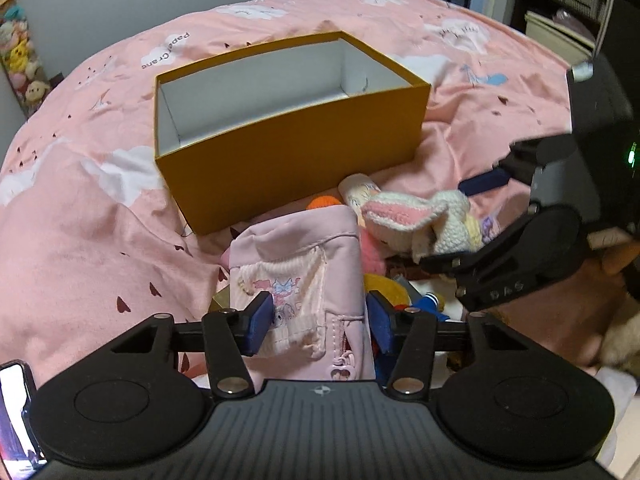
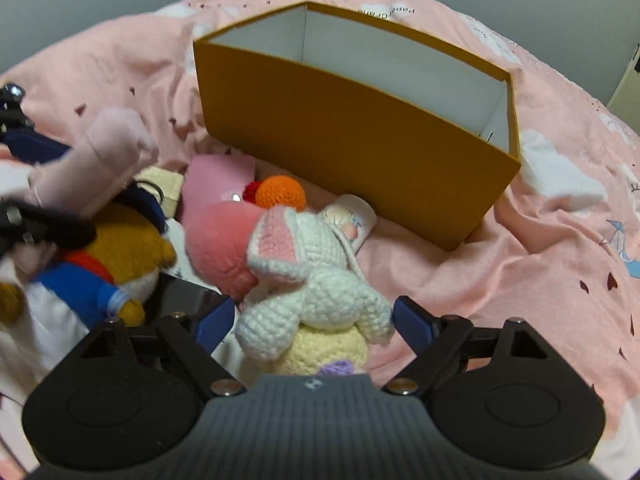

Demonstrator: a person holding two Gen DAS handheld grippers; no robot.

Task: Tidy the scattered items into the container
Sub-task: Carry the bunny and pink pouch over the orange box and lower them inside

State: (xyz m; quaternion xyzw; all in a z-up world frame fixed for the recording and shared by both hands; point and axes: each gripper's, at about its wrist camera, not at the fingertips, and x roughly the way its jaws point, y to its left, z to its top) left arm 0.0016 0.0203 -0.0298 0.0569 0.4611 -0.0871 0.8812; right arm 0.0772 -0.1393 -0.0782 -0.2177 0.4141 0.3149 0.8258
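Right, left wrist view first: the left gripper (image 1: 320,322) sits over a pink pouch (image 1: 298,276), w/ the blue pads either side of it. The left pad touches the fabric; the right pad looks just shy of it, so can't tell if it's a real grip yet. Pouch lies on the pink bedcover (image 1: 80,208), just in front of the orange box (image 1: 296,152), which is open-topped w/ nothing visible inside. To the right, a crocheted white bunny (image 1: 420,220) lies on a heap of soft toys, and the right gripper (image 1: 460,224) comes in from that side, one blue pad above the bunny.

Right wrist view: right gripper (image 2: 316,326) jaws stand wide, pads either side of the bunny (image 2: 316,280) but not pressing it. Bunny lies near the box (image 2: 352,140), beside a pink plush (image 2: 216,248) and an orange ball (image 2: 280,194). At the left, the pouch (image 2: 108,152) shows blurred, w/ a yellow plush in blue (image 2: 120,260) under it. Bedcover (image 2: 540,260) all round.
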